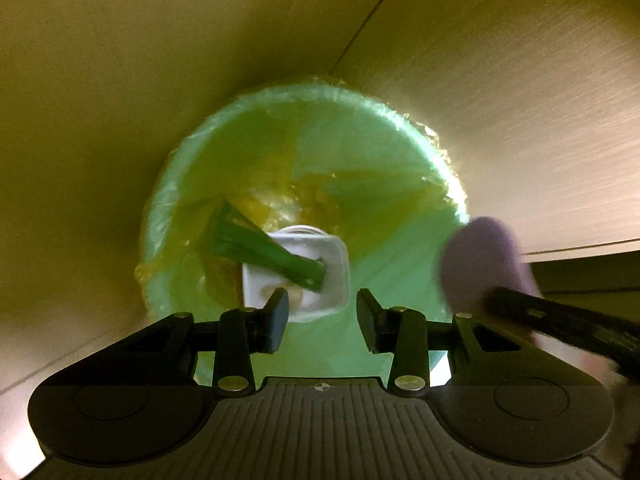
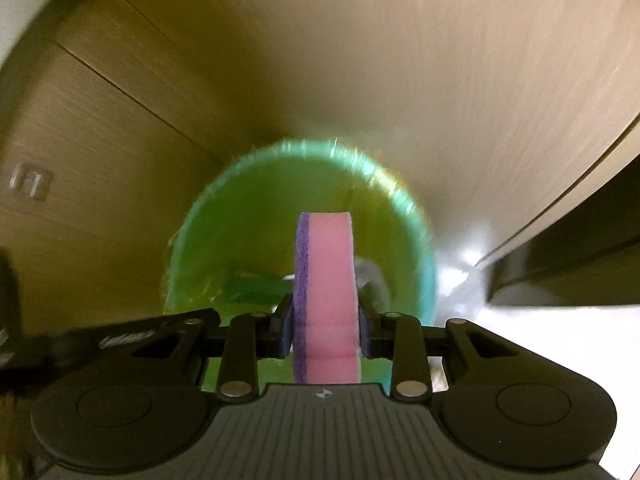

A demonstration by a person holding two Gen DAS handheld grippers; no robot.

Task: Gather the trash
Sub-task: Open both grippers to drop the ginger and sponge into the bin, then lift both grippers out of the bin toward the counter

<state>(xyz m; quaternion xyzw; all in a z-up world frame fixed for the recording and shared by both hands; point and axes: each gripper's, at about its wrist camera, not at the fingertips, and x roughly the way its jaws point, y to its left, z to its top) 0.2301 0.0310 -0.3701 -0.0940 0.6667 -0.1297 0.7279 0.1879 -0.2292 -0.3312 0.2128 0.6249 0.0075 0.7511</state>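
Left gripper hangs over the bin with its jaws apart and nothing between them, pointing steeply down into the green bin liner. Inside, near the bottom of the bin: a white tub with a green wrapper lying slantwise across its left rim. To the right, just over the liner's right rim, the sponge shows as a purple blur. Right gripper is clamped on that sponge, pads pressing its purple left face and pale right face, pink edge toward the camera, long axis running up and away from the jaws. The relation that matters: the sponge sits directly above the bin's mouth, slightly right of centre, so a release looks likely to drop it inside; the right hand is the one carrying it, the left merely alongside. Hard to read: motion blur smears the liner's rim, the sponge hides the middle of the bin in the right view, and the bin's own wall is not visible under the liner.
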